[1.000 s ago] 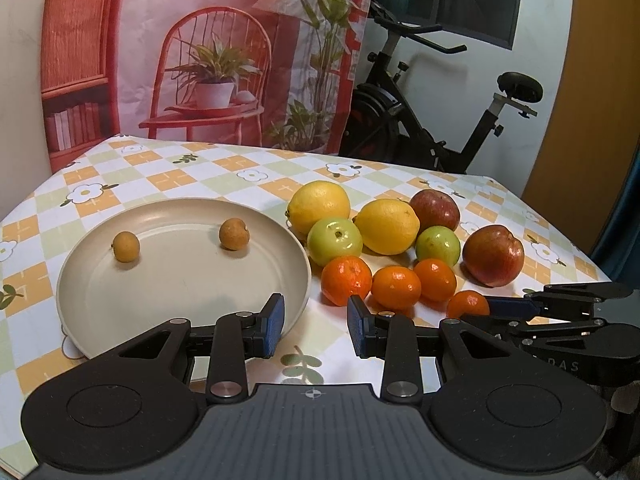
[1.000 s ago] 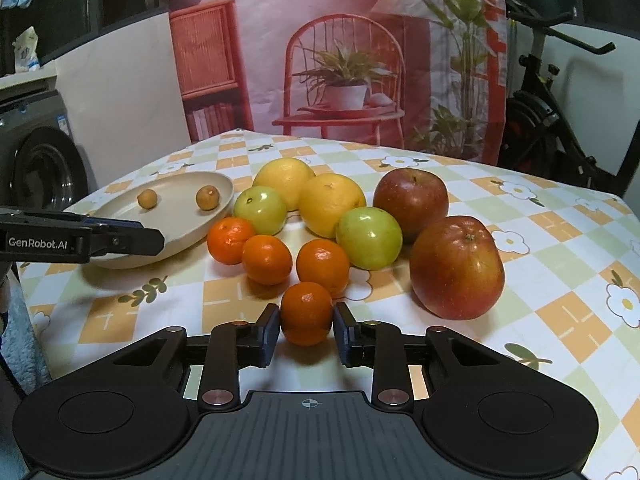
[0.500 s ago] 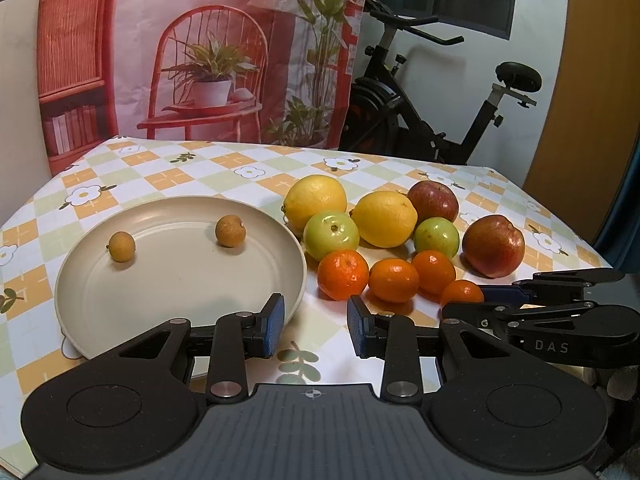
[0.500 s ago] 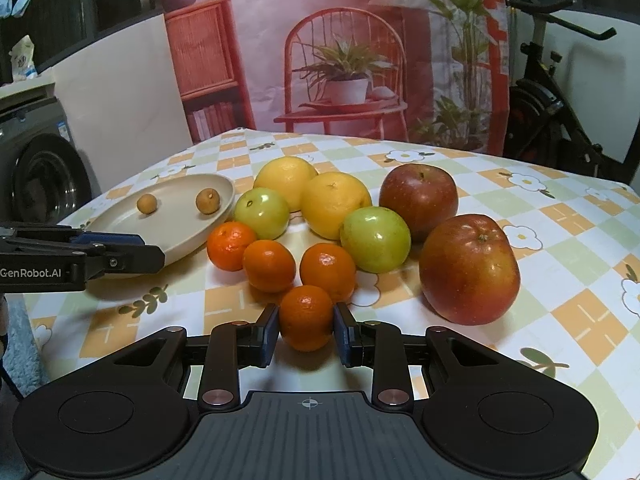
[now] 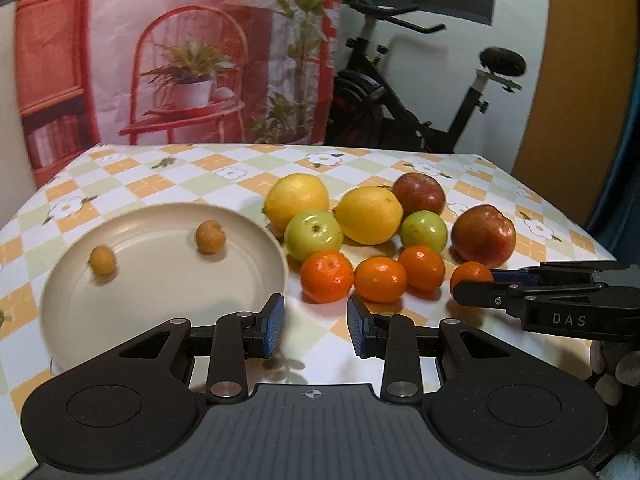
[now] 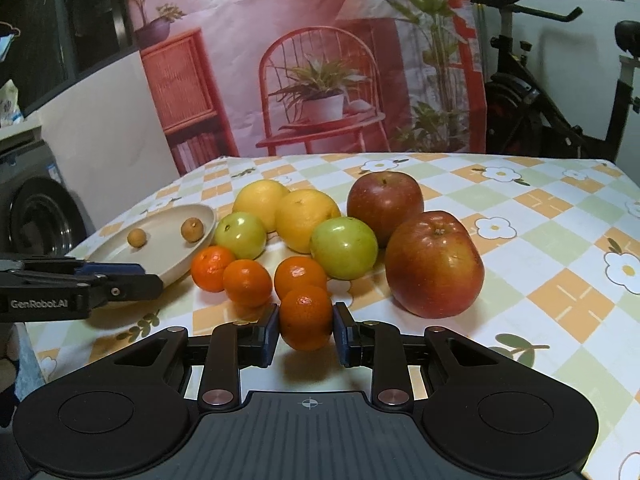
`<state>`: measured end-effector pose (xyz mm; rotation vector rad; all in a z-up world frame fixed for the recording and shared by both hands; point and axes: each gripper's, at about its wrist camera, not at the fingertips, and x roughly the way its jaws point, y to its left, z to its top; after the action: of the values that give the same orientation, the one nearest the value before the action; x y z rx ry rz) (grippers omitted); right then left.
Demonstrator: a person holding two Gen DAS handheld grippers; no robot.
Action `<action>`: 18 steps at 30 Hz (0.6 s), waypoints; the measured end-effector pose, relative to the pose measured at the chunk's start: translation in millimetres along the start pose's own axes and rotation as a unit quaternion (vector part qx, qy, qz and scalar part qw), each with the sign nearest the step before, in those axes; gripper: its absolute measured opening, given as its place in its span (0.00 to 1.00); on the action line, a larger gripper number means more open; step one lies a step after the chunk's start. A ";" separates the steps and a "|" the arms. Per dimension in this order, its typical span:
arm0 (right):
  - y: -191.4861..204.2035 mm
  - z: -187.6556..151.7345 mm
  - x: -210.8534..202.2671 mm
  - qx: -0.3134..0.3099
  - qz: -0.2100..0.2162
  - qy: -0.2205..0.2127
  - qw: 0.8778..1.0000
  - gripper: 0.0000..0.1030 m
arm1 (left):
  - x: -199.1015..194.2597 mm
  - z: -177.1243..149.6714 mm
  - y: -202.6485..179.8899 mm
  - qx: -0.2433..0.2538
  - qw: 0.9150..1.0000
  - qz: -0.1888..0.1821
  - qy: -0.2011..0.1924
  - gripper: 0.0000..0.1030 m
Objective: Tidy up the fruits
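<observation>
The table (image 6: 560, 216) carries a checked cloth (image 5: 192, 176) of orange, pale green and white squares printed with daisies and leaf sprigs. Behind it hangs a backdrop (image 6: 304, 60) printed with a red chair, a potted plant and a wicker cabinet; to its right stands a black exercise bike (image 5: 420, 92) against a white wall. In the right wrist view a washing machine drum (image 6: 40, 216) shows dimly at the far left.

A cream plate (image 5: 152, 300) lies on the left part of the cloth, holding two small brownish-yellow fruits (image 5: 210, 237), apart from each other. Just beside its rim sits a cluster of fruit: two yellow citrus (image 5: 368, 214) at the back, two green apples (image 5: 314, 234) in front of them, two red apples (image 6: 434, 264) to the right, and three tangerines (image 5: 380, 280) in a row nearest the cameras.

The right gripper (image 6: 306, 328) has its jaws pinching a fourth tangerine (image 6: 306, 316), one blue pad on each side, just in front of that row; whether it rests on the cloth or is lifted clear of it, I cannot tell.

The left gripper (image 5: 316, 330) hangs over the cloth near the plate's edge, its jaws spread with nothing between them.
</observation>
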<state>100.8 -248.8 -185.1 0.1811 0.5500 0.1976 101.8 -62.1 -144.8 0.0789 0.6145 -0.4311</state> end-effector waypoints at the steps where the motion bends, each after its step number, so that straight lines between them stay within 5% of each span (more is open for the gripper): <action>1: -0.5 -0.2 -0.3 0.001 0.001 0.000 1.000 0.25 | 1.5 1.8 -1.7 0.010 1.000 -0.004 -0.003 0.35; 18: -8.5 -0.3 -3.0 0.027 0.010 -0.005 1.000 0.25 | 38.1 16.5 -13.6 0.147 0.989 -0.022 0.020 0.35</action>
<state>99.4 -257.7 -185.7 0.2392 0.5448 0.2020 133.0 -91.7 -152.4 0.3559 0.5896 -0.5618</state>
